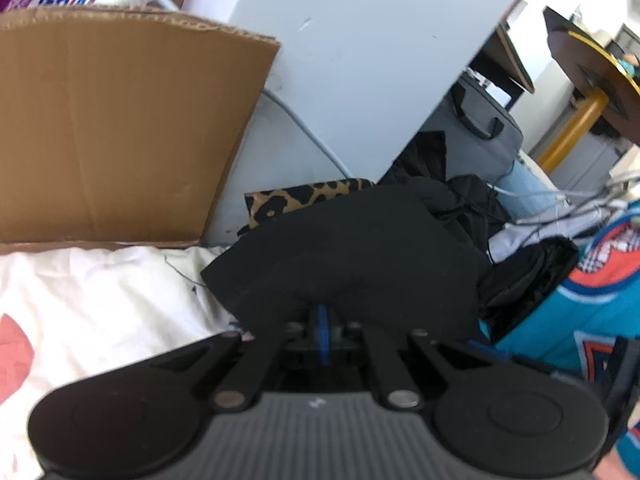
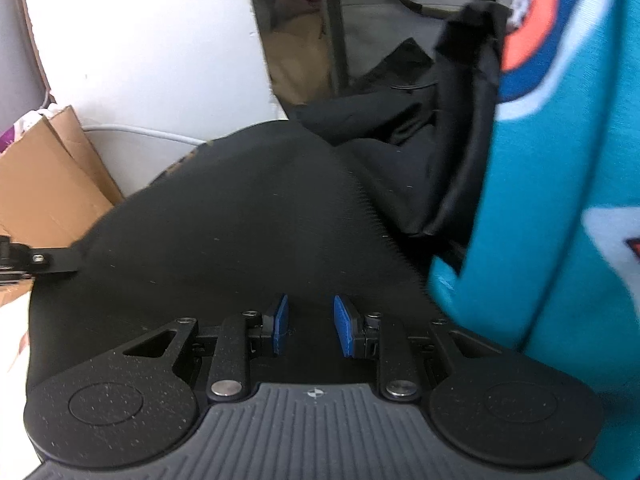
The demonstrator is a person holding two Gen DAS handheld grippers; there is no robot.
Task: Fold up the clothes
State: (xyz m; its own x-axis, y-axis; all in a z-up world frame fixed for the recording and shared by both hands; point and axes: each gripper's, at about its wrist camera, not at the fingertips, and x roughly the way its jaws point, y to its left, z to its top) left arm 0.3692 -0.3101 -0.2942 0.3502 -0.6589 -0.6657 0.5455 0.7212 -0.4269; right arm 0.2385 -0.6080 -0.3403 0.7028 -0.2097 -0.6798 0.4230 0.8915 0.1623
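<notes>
Crowding the work area: cardboard box at the left, white panel behind, grey bag with black handles at the right.
Black garment: lies on the white sheet, matte, smooth, no pattern; its left corner reaches over the sheet, its near edge meets the left tongs.
Left tongs: blue pads together, pinched on the near edge of the black garment.
Right tongs: blue pads apart, hovering over the black garment's near part; whether the cloth touches the pads cannot be told.
Obstruction, right: teal jersey with orange and white trim stands close beside the right tongs and hides the scene behind it.
Obstruction, rear: crumpled dark clothing piled against the garment's far side; leopard-print item partly tucked under its far edge.
Cables: pale grey cable runs down the panel behind the box; thin wires tangle at the right.
Box: corrugated brown board, flap upright, printed cloth visible above it.
Sheet: white, softly wrinkled, with a pink patch at the left edge.
</notes>
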